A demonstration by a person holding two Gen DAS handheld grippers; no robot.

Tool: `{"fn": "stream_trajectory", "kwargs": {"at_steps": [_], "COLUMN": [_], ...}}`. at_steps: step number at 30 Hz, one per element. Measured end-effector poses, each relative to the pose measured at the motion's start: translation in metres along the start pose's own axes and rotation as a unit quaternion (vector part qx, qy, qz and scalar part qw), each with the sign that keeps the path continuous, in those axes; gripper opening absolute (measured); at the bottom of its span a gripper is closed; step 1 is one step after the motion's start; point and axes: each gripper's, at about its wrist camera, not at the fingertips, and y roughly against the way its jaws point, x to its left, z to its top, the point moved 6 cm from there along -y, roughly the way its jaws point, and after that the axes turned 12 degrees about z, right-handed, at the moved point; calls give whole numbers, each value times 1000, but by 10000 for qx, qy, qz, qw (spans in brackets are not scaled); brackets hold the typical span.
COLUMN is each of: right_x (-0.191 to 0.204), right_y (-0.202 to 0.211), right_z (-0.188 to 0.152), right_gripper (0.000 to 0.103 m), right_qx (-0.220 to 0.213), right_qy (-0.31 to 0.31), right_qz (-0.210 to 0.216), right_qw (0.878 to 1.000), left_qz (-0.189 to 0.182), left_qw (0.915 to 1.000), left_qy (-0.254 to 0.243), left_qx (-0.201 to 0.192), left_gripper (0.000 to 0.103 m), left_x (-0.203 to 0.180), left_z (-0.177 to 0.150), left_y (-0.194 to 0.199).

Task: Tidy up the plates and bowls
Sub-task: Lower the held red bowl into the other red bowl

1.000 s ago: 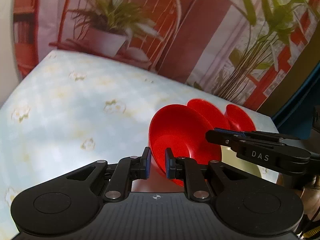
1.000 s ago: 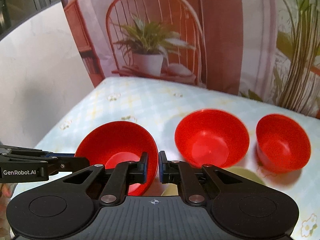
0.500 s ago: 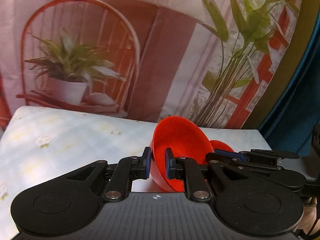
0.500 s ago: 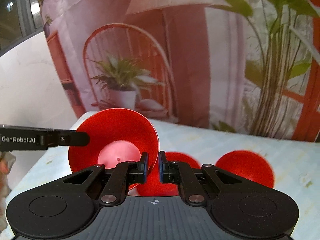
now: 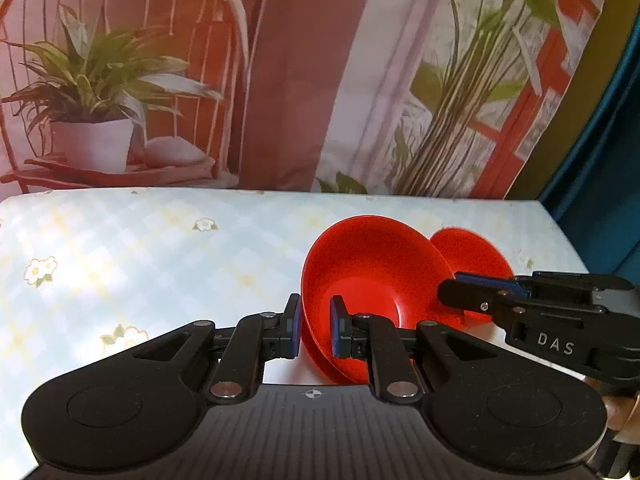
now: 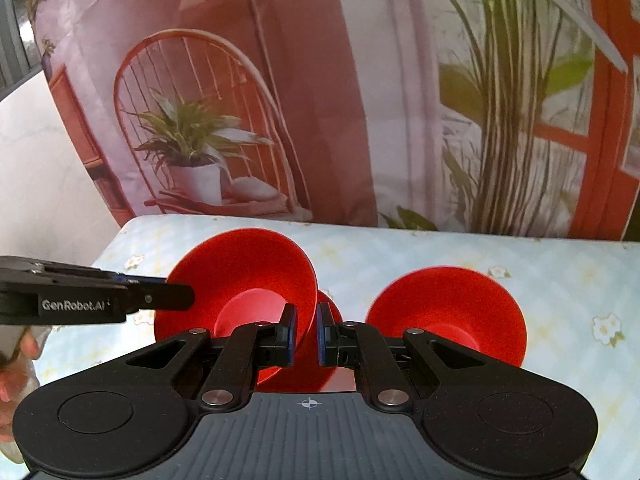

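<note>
- My left gripper [image 5: 314, 330] is clamped on the near rim of a red bowl [image 5: 372, 280], one blue pad outside the wall and one inside; the bowl is tipped so its mouth faces up and toward the camera.
- My right gripper [image 6: 307, 334] is closed on the opposite rim of that same bowl [image 6: 240, 276], which shows in its view to the left, tilted, with its paler inner base facing me.
- Each tool crosses the other's view: the right one comes in from the right edge of the left view [image 5: 480, 300], its tip at the bowl's far rim; the left one comes in from the left of the right view [image 6: 160, 298], its tip at the rim there.
- Directly below the held bowl sits a second bowl [image 6: 304, 372]; the fingers and the held bowl cover most of it, and I cannot tell whether the two touch.
- A third bowl [image 6: 448, 312] stands on the table to the right, apart from the others; in the left view it peeks out behind the held bowl [image 5: 472, 252].
- All of this is over a table with a pale checked cloth [image 5: 140, 248] printed with small flowers.
- Behind the table hangs a printed backdrop [image 6: 360, 100] showing a potted plant on a red chair and tall green stems.
- A bit of my hand shows at the left edge of the right view [image 6: 24, 350].
</note>
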Motion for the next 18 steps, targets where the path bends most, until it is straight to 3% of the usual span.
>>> {"fn": "stream_trajectory", "kwargs": {"at_steps": [18], "right_x": [-10], "right_y": [-5], "right_z": [-18], "right_gripper": [12], "right_qx": [59], "right_qy": [-171], "right_qz": [77], "right_qw": [9998], "left_qz": [236], "left_qw": [9991], "left_qy": [-180], "left_qx": [297], "left_gripper": [17], "left_x": [-1], "left_z": [-7], "left_y": [-17]}}
